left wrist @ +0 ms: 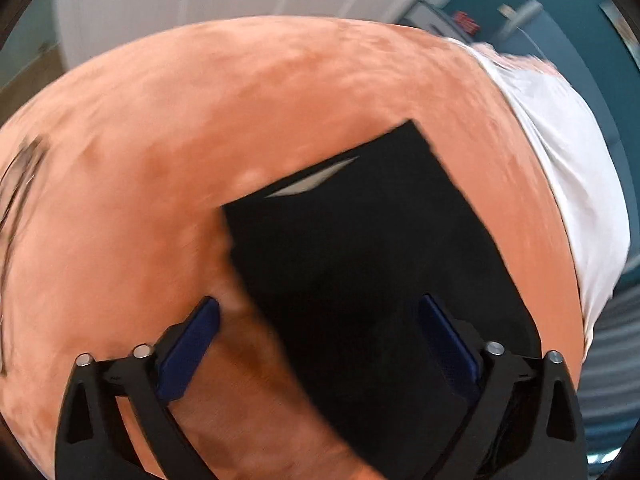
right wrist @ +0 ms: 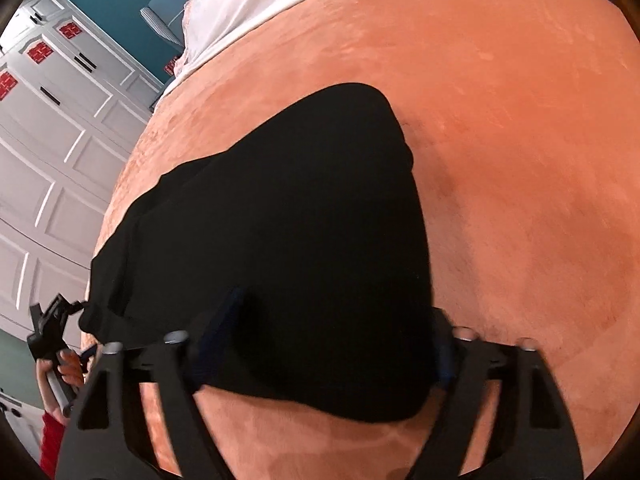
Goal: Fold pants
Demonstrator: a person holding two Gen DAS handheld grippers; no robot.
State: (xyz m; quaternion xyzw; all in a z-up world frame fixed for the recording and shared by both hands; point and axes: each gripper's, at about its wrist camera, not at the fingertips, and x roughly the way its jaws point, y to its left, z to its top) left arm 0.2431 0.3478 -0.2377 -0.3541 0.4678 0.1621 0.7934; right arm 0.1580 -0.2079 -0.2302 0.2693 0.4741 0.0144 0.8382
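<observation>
The left claw [left wrist: 318,320] hangs with its blue-padded fingers [left wrist: 192,344] wide apart, nothing pinched; the black fabric pants [left wrist: 360,264] lie just ahead and beneath it. The right claw [right wrist: 340,340] stands wide astride a folded end of the pants [right wrist: 280,220]; a grip cannot be told. Beyond spreads the orange plush bed cover [right wrist: 520,160], then white sheet [left wrist: 568,168].
</observation>
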